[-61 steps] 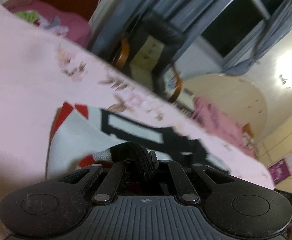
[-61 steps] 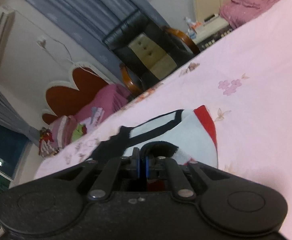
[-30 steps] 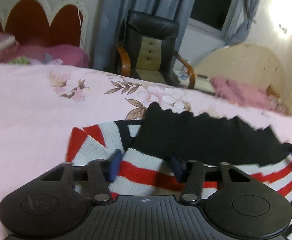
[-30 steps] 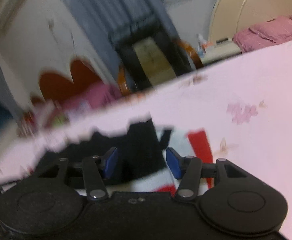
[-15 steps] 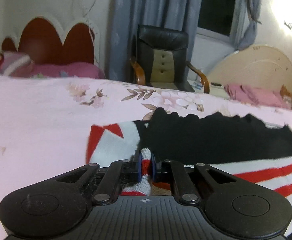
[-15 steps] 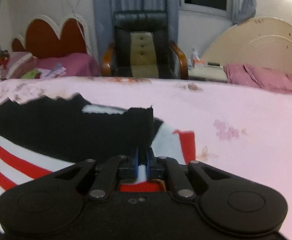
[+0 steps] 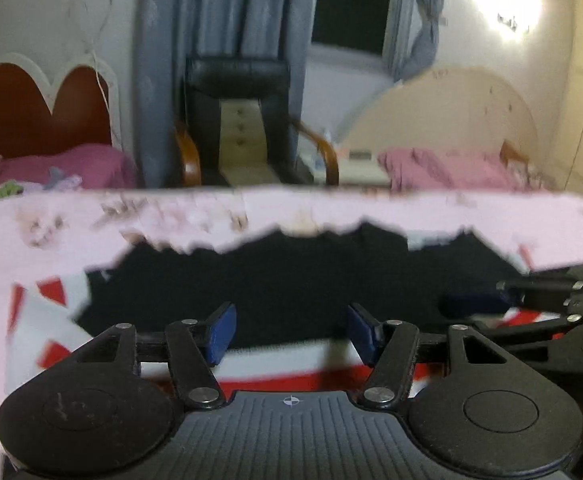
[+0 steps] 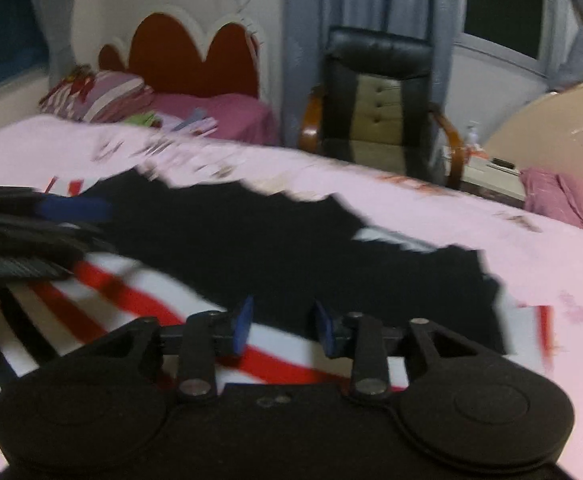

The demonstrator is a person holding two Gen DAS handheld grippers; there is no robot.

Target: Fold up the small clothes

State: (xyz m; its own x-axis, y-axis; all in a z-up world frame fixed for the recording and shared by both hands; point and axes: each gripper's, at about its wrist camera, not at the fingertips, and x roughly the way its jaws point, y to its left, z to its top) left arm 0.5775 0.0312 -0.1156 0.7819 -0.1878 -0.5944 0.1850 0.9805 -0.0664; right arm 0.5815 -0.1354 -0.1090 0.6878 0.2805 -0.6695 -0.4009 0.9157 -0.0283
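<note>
A small knitted garment with a black panel and red, white and black stripes lies flat on the pink flowered bedsheet. My left gripper is open and empty just above its near striped edge. My right gripper is open and empty over the same garment, near the black panel's edge. The right gripper shows at the right of the left wrist view. The left gripper shows at the left of the right wrist view. Both views are motion-blurred.
A black office chair stands beyond the bed's far edge, before grey curtains. A red scalloped headboard with pillows is at the left. A cream headboard and pink bedding lie at the right.
Both grippers were shut on the garment's folded edge half a second ago. They have opened, let it go and pulled back a little. The garment now lies flat.
</note>
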